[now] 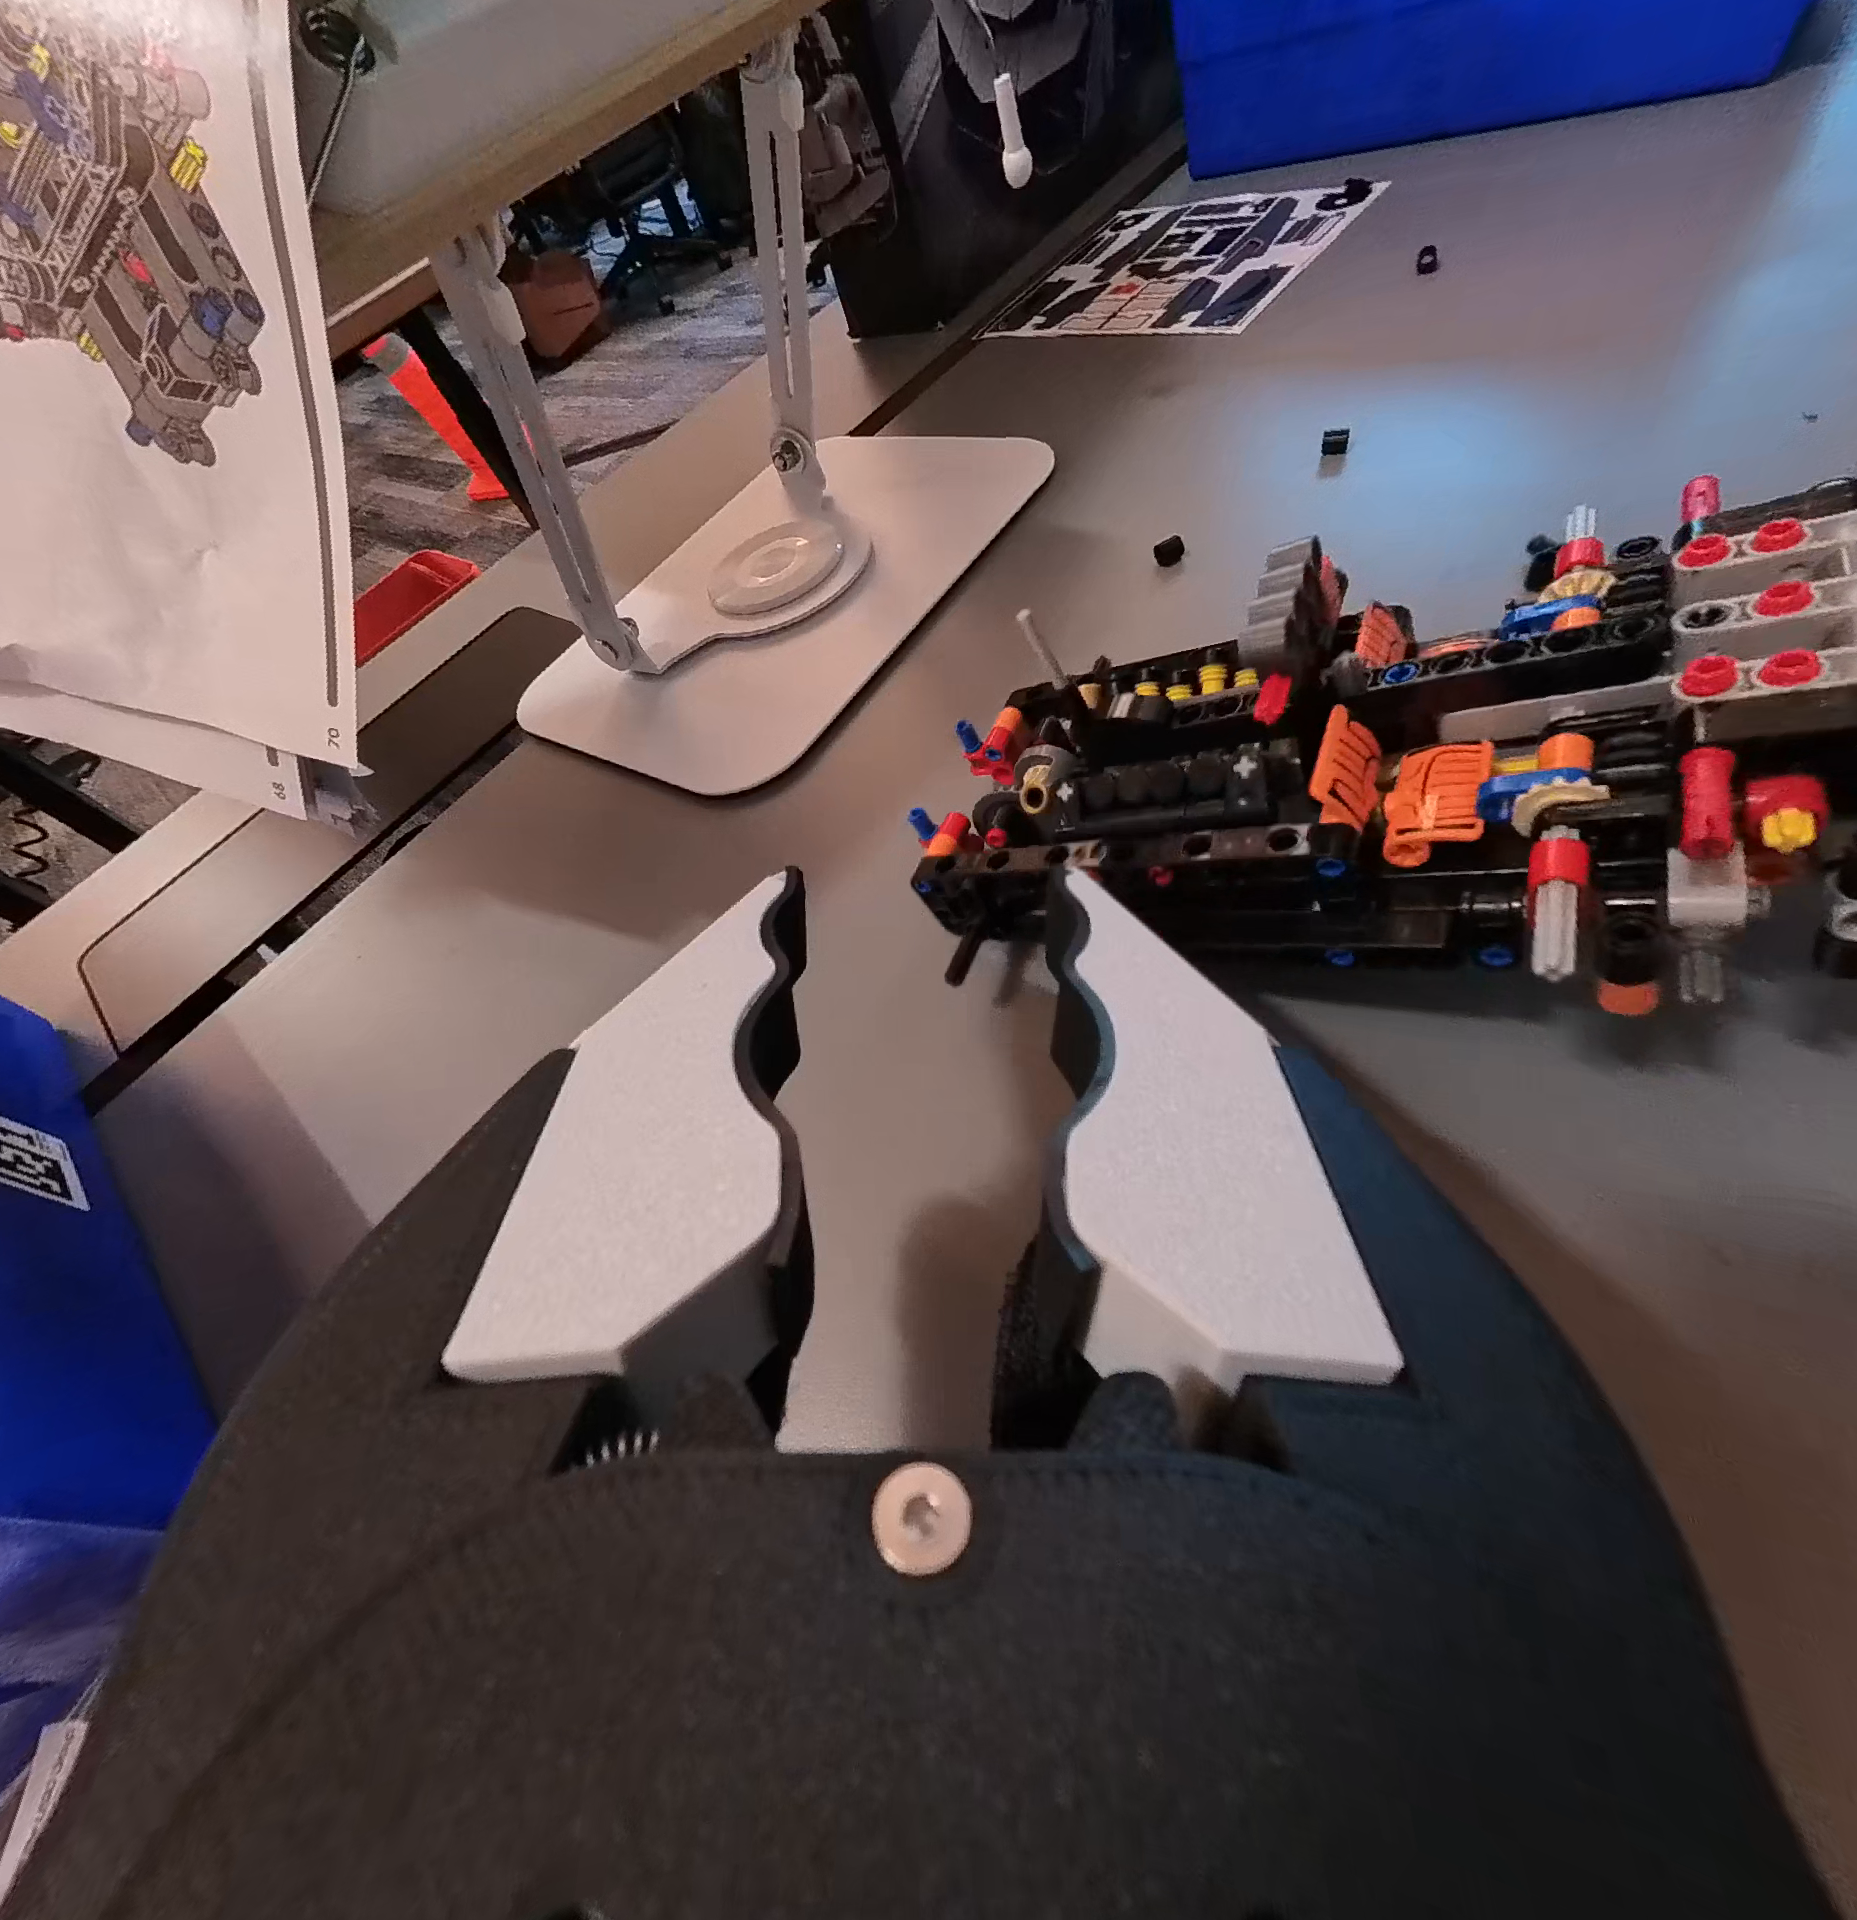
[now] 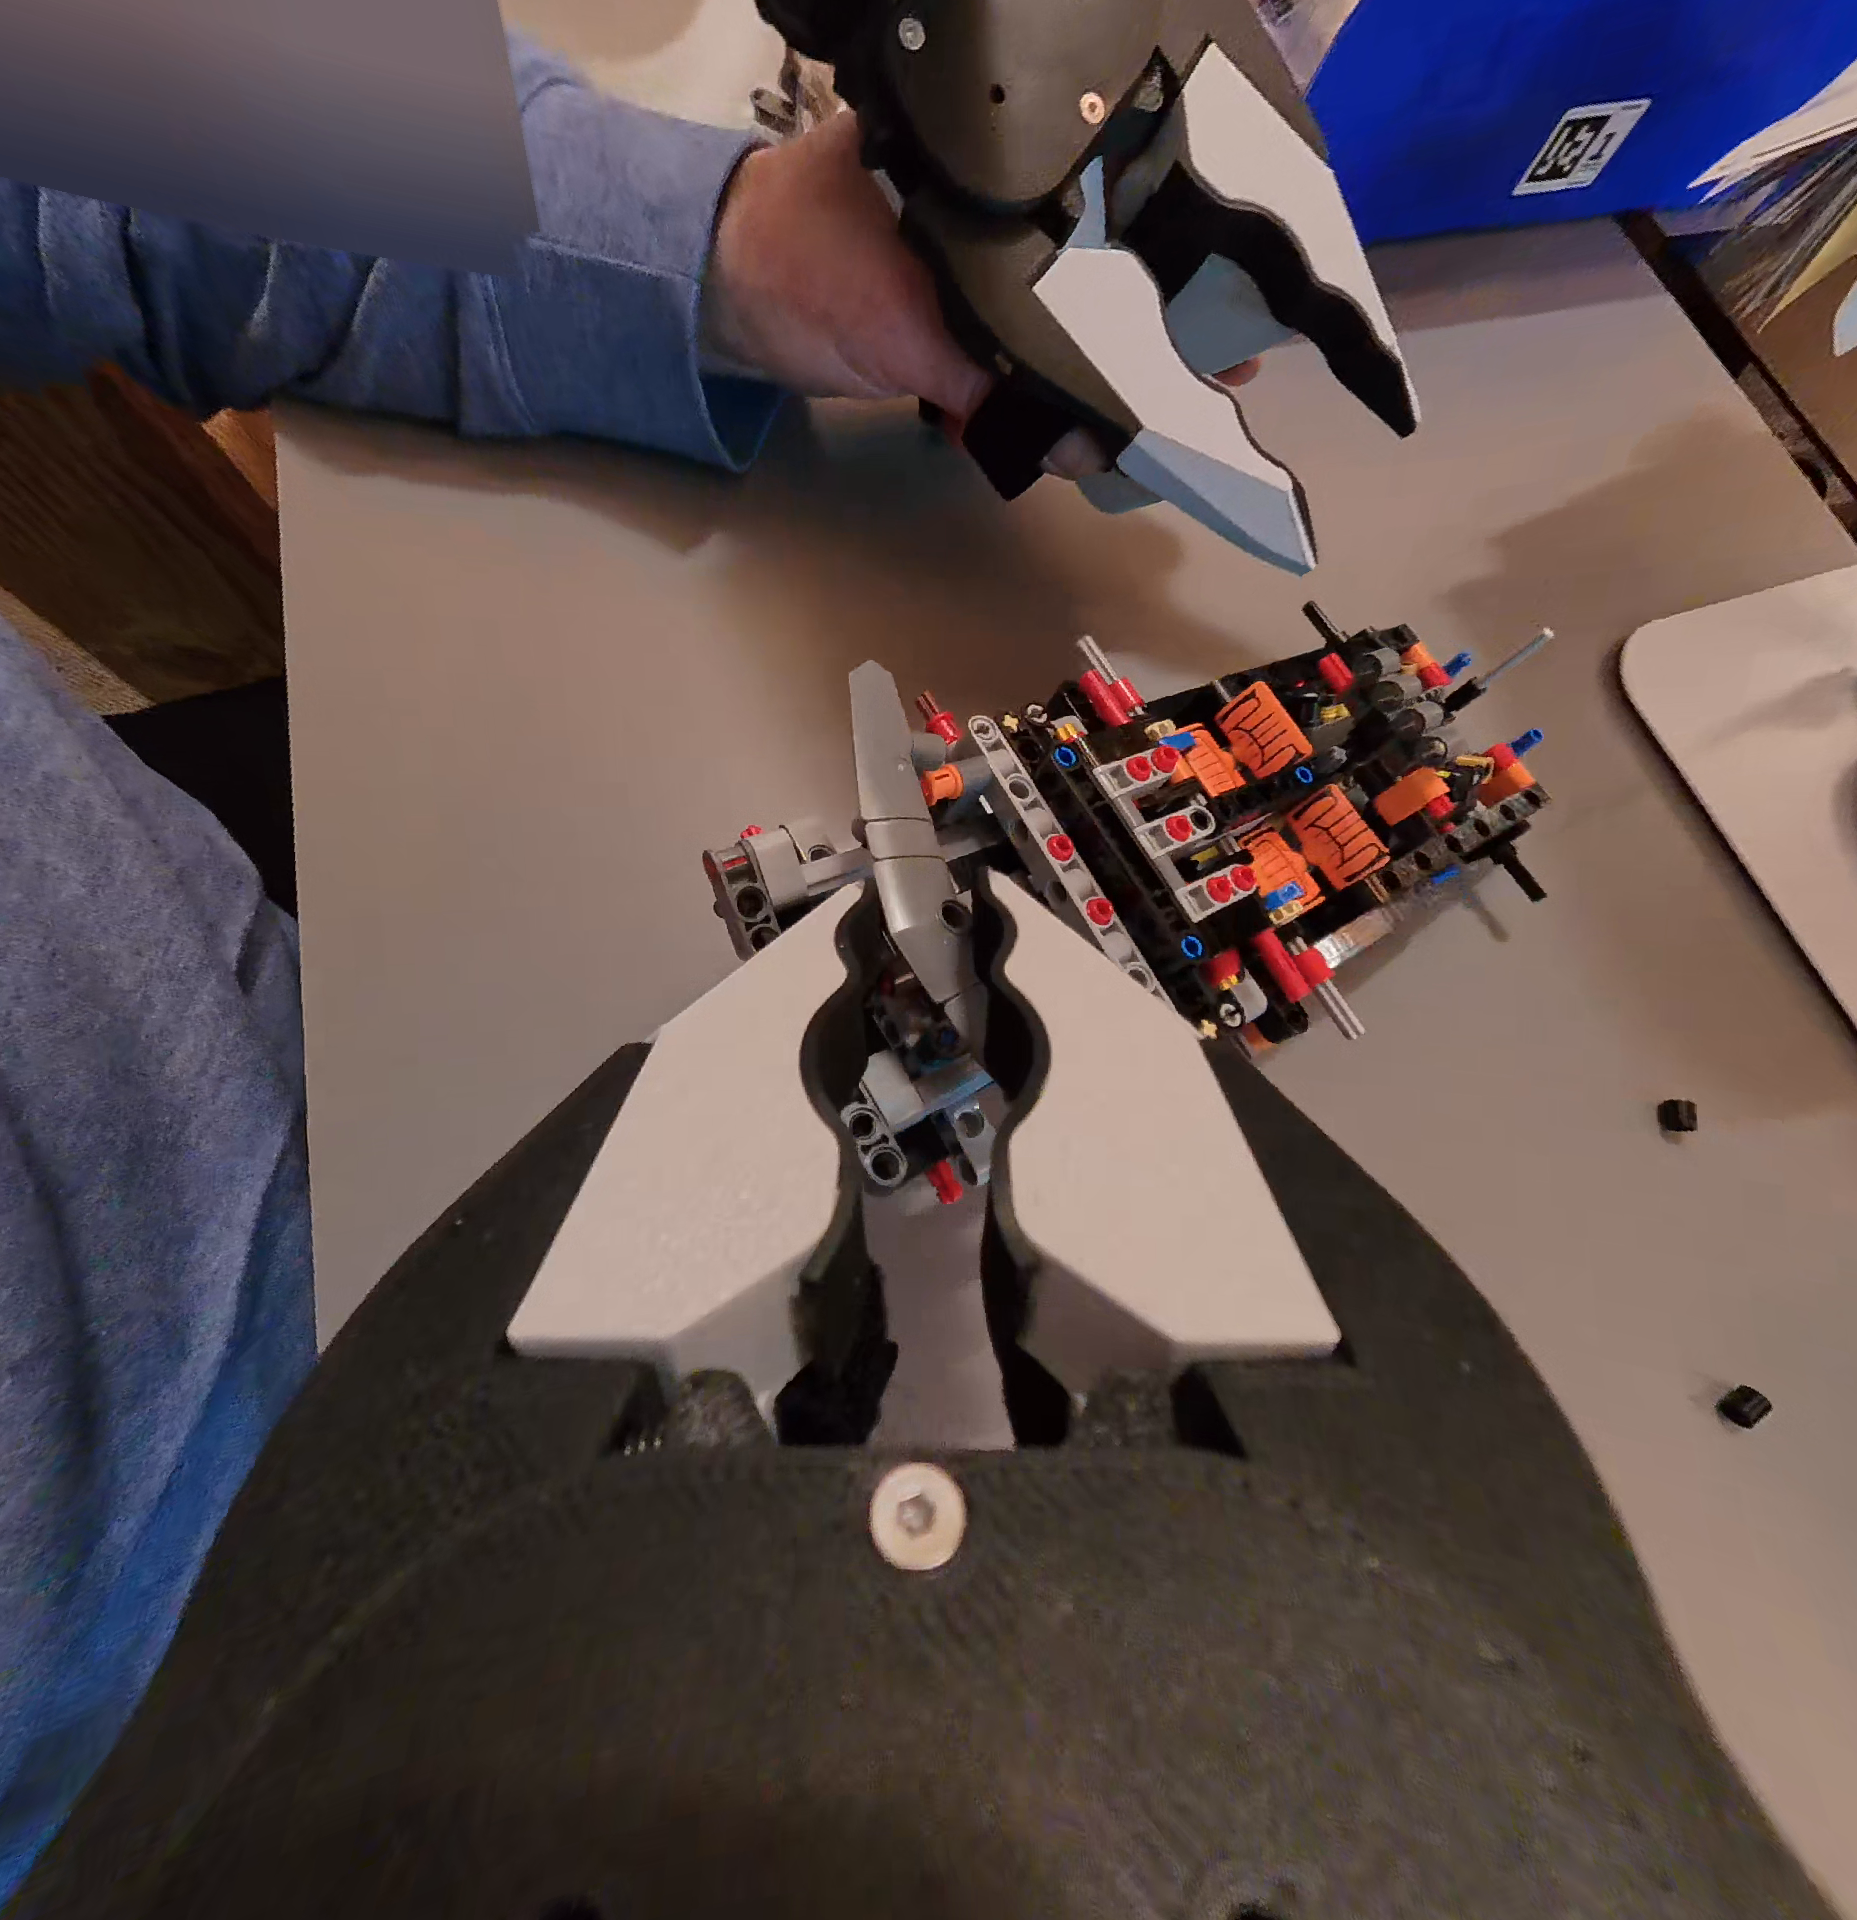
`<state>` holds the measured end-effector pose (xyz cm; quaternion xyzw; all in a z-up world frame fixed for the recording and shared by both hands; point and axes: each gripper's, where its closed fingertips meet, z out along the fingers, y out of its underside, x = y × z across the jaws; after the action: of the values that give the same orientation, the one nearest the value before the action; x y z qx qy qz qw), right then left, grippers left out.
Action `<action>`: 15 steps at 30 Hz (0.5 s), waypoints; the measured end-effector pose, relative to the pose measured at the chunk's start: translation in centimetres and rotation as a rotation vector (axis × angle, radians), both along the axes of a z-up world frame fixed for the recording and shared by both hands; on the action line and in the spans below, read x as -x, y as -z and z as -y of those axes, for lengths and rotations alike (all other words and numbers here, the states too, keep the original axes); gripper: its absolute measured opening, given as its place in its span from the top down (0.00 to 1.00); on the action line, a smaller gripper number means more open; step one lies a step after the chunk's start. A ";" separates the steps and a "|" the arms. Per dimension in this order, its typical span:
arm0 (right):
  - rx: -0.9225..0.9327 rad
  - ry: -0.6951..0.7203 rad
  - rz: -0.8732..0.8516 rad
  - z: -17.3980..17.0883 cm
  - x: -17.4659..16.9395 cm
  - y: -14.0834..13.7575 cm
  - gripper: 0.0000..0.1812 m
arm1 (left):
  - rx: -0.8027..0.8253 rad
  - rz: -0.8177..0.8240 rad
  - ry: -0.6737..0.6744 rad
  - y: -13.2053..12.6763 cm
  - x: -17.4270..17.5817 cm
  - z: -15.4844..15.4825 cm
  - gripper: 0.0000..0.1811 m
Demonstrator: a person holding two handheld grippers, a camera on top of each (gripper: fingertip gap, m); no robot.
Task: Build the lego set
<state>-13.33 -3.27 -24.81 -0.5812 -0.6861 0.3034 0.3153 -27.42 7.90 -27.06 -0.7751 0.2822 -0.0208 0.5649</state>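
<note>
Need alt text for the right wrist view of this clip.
The right gripper is shut on the grey end of a partly built lego model resting on a grey table. Above it, a hand in a blue sleeve holds the left gripper open over the model.

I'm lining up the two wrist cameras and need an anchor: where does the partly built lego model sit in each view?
Left wrist view: the lego model lies at right of centre on the grey table, just past the open left gripper.
Right wrist view: it sits centre-right, its grey end clamped in the right gripper.
Shared landmark: the white stand base, left of the model in the left view, at the right edge in the right view.
</note>
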 end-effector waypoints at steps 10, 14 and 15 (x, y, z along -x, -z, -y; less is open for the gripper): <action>0.037 0.012 -0.029 -0.5 0.0 -0.8 0.93 | 0.001 -0.004 0.002 0.1 0.0 0.0 0.75; 0.055 0.016 -0.035 -0.5 0.1 -0.9 0.92 | 0.001 -0.005 0.001 0.0 0.0 0.0 0.76; 0.061 0.018 -0.035 -0.5 0.2 -0.9 0.92 | 0.001 -0.005 0.002 0.1 -0.1 0.0 0.76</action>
<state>-13.50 -2.74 -23.89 -0.5913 -0.6657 0.3314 0.3121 -27.36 7.92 -27.12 -0.7752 0.2844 -0.0196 0.5638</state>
